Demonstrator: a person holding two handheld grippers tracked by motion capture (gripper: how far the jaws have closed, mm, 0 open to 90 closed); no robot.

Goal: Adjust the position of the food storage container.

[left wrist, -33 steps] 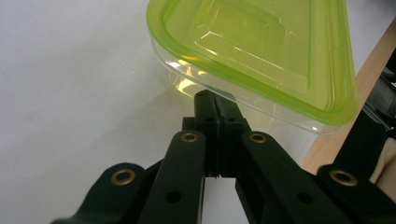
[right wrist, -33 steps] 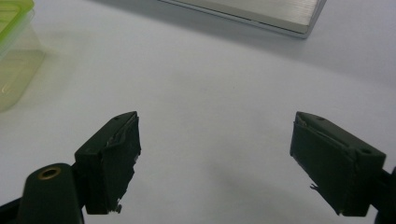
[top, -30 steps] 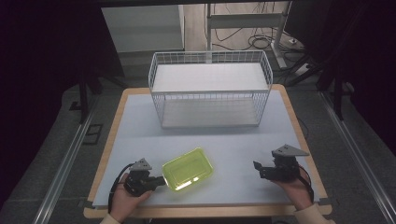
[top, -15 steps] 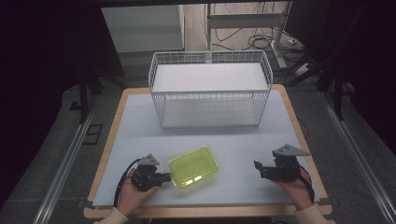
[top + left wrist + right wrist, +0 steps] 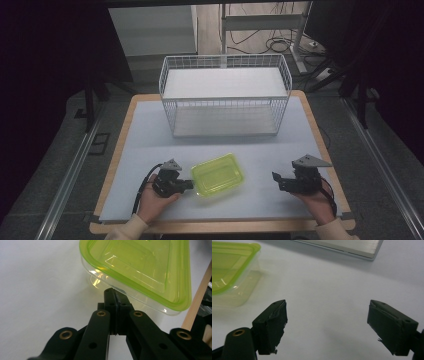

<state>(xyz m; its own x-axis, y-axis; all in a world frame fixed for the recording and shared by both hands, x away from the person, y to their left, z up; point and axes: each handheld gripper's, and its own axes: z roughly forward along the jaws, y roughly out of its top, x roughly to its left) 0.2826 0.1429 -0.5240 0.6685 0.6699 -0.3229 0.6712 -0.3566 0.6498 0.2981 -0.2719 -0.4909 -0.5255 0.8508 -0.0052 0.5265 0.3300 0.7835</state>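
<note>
Gripping the green container's (image 5: 218, 174) rim, the closed left gripper (image 5: 188, 184) had levelled it. The right gripper (image 5: 276, 180) waited beside it, open.

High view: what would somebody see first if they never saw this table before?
Probably the bright green box, lying near the front of the table, the only strong colour there. The left gripper sits at its left edge with jaws pressed together; whether they pinch the rim is hard to tell. Behind stands a big white wire basket, and the right gripper waits open at the front right.
</note>
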